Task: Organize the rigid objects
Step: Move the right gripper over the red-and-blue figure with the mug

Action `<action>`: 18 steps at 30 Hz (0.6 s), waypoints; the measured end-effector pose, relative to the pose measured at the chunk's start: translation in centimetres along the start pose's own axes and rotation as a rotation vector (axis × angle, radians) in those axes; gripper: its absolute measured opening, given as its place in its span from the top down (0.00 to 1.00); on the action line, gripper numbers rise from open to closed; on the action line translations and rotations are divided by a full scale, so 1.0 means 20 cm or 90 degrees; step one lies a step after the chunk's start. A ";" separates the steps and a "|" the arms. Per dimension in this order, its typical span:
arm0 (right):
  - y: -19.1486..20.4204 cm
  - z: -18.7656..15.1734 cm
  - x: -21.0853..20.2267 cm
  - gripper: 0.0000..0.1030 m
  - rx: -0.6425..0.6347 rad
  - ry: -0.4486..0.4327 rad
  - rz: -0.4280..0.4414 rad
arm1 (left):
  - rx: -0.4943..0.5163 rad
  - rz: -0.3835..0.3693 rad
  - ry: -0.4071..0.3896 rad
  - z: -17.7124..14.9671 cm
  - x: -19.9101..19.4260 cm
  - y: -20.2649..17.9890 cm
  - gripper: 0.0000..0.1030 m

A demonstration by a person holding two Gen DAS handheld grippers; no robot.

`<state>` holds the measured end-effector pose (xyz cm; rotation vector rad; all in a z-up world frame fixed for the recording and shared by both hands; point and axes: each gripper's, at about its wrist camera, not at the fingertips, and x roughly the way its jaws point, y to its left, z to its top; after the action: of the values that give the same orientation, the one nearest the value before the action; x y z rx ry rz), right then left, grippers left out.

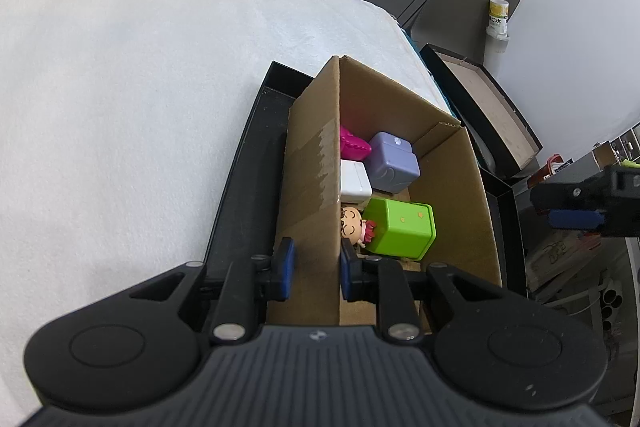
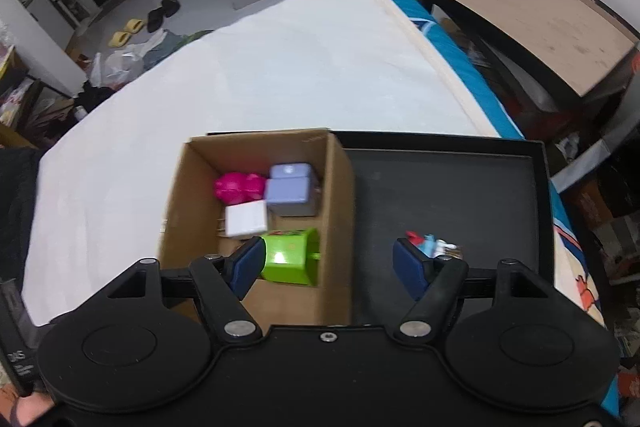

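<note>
- My left gripper (image 1: 315, 269) has its jaws narrowed around the near wall of the cardboard box (image 1: 312, 163): one blue pad is outside the wall, the other inside. The inner pad seems to touch the cardboard; at the outer pad I cannot tell if there is contact.
- My right gripper (image 2: 329, 265) has its jaws wide apart and holds nothing. Its left pad hangs over the box, just before the green cube (image 2: 289, 255); its right pad hangs over the black tray (image 2: 448, 187).
- The box stands upright inside the tray, open at the top, with its long axis pointing away from me.
- In the box lie the green cube (image 1: 400, 229), tilted on an edge, a lilac cube (image 1: 393, 161), a white block (image 1: 355, 181), a pink toy (image 1: 353, 145) and a small cartoon figure (image 1: 352, 225), pressed against the near wall beside the green cube.
- In the right wrist view, a few small colourful pieces (image 2: 430, 245) lie on the tray floor near my right pad; they are too small to name.
- The tray sits at the edge of a white bed (image 1: 140, 87). The tray floor beside the box is bare.
</note>
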<state>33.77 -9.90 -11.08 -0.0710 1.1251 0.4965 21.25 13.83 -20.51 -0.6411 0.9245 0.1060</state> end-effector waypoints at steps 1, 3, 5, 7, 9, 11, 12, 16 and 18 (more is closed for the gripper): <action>-0.02 0.00 0.01 0.31 0.005 0.001 -0.007 | -0.001 0.000 0.000 0.00 0.00 0.00 0.80; -0.05 -0.01 0.03 0.30 0.017 0.003 -0.018 | -0.005 0.002 -0.003 0.00 0.00 0.00 0.80; -0.09 -0.02 0.06 0.30 0.032 0.004 -0.029 | -0.011 0.008 -0.008 0.00 0.00 0.01 0.80; -0.13 -0.03 0.09 0.30 0.048 0.004 -0.048 | -0.019 0.010 -0.013 0.01 -0.01 0.03 0.80; -0.17 -0.04 0.13 0.30 0.059 0.006 -0.063 | -0.020 0.013 -0.015 0.01 -0.01 0.03 0.80; -0.21 -0.04 0.17 0.30 0.076 0.011 -0.073 | -0.019 0.012 -0.015 0.01 -0.01 0.03 0.80; -0.22 -0.05 0.18 0.30 0.082 0.013 -0.075 | -0.018 0.013 -0.015 0.02 -0.01 0.03 0.80; -0.26 -0.06 0.24 0.26 0.091 0.019 -0.093 | -0.024 0.015 -0.018 0.02 -0.01 0.03 0.80; -0.27 -0.06 0.27 0.26 0.094 0.022 -0.101 | -0.028 0.019 -0.019 0.03 -0.01 0.03 0.80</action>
<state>36.77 -13.23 -17.39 -0.0397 1.1764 0.2718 21.28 14.70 -20.46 -0.6646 0.9045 0.1622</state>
